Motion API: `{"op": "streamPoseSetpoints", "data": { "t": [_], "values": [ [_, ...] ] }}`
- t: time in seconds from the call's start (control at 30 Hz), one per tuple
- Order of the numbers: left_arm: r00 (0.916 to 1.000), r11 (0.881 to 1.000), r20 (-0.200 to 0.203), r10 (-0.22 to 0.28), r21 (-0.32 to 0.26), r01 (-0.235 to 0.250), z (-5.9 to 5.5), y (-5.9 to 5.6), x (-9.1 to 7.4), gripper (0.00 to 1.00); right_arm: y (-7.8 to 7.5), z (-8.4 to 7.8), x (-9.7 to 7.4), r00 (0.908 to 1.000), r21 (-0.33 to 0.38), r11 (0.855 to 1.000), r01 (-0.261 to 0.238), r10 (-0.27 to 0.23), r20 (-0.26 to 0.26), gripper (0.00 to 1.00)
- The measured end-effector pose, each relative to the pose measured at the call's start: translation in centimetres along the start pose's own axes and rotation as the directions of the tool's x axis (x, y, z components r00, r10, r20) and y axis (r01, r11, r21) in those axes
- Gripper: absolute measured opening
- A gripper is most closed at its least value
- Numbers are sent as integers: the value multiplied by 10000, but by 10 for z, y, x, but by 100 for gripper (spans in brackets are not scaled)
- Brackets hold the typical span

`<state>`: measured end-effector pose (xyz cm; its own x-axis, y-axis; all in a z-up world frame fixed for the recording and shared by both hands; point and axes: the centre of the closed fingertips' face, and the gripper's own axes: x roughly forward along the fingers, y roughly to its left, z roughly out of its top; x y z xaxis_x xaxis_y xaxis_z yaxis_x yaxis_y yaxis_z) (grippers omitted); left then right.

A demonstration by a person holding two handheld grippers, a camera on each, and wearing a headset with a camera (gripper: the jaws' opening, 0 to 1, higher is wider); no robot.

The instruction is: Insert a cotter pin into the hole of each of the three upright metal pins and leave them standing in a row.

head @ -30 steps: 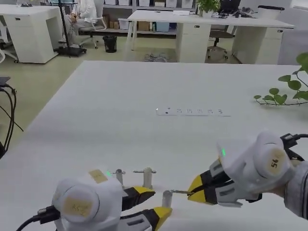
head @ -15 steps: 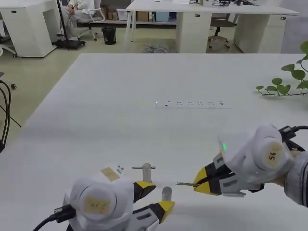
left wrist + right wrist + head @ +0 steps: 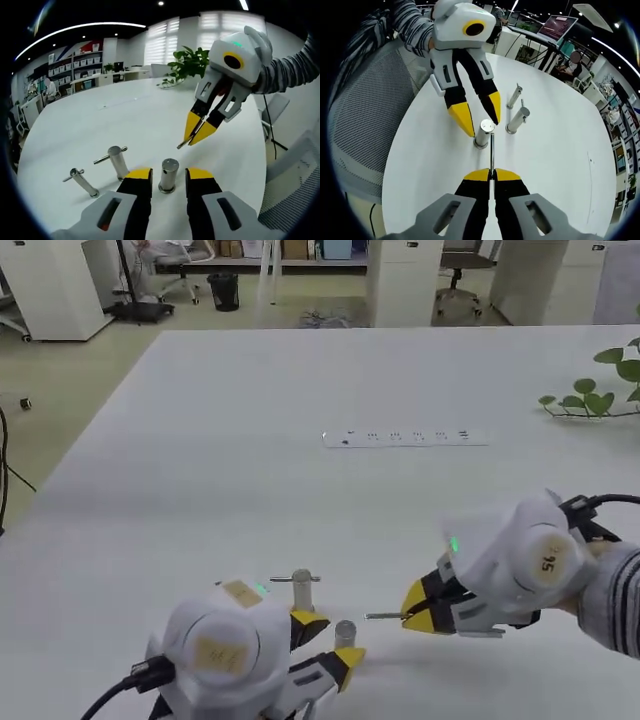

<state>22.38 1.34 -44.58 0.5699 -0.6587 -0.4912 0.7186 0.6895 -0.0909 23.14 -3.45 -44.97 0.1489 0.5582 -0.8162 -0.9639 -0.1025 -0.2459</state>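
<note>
A bare upright metal pin (image 3: pixel 345 632) (image 3: pixel 169 175) (image 3: pixel 482 132) stands between the fingers of my left gripper (image 3: pixel 328 640) (image 3: pixel 169 176) (image 3: pixel 480 117). Its jaws are open, with a small gap on each side of the pin. My right gripper (image 3: pixel 413 607) (image 3: pixel 196 136) (image 3: pixel 490 175) is shut on a thin cotter pin (image 3: pixel 385 616) (image 3: pixel 180 145) (image 3: pixel 491 150), which points level at the bare pin's top, its tip just short of it. Two more upright pins (image 3: pixel 117 160) (image 3: pixel 82 181) (image 3: pixel 517 120) (image 3: pixel 514 96) each carry a cotter pin through the head. In the head view one of them (image 3: pixel 302 585) stands behind the left gripper.
A white power strip (image 3: pixel 405 438) lies across the middle of the white table (image 3: pixel 250 470). Plant leaves (image 3: pixel 590 400) trail in at the far right edge. Beyond the table are office desks and floor. A striped sleeve (image 3: pixel 615 595) is behind the right gripper.
The head camera has tilted down, so everything sits higher in the picture. Both grippers keep their places around the bare pin. The left gripper's body now hides the leftmost pin.
</note>
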Motion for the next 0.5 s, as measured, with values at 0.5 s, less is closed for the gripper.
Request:
{"op": "streamPoseSetpoints", "data": {
  "t": [0.5],
  "values": [
    [9992, 10000, -400, -49, -32, 48, -10, 1, 13, 17, 6, -3, 13, 9989, -396, 9982, -452, 448, -95, 0]
  ]
}}
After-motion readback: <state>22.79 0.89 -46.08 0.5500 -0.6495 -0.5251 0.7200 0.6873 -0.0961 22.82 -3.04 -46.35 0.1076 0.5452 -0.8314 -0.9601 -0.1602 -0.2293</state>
